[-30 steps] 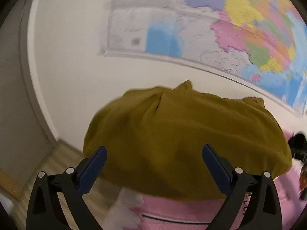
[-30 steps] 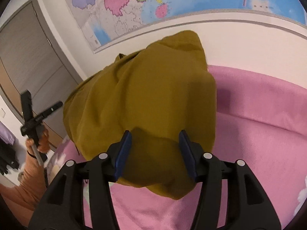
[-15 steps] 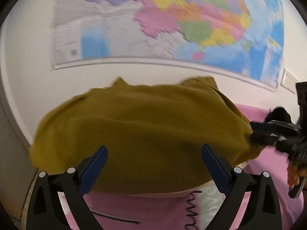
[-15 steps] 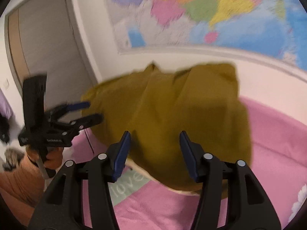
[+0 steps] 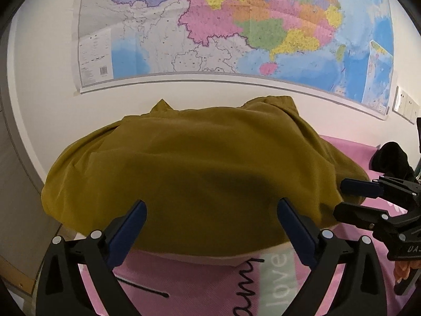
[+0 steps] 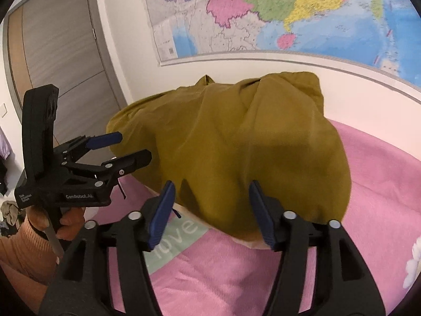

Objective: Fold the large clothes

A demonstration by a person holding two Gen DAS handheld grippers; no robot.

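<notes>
The mustard-yellow garment (image 5: 200,179) sits heaped mid-frame on the pink bedspread (image 6: 381,184), filling the centre of both wrist views, with the wall map (image 5: 236,26) across the top. Your left claw (image 5: 210,226) stands wide at the lower edge, nothing between its blue pads, cloth just beyond them. Your right claw (image 6: 211,210) is opening, pads clear of the fabric, nothing pinched. At the right view's lower left, an orange sleeve (image 6: 23,250) shows behind the left claw.
</notes>
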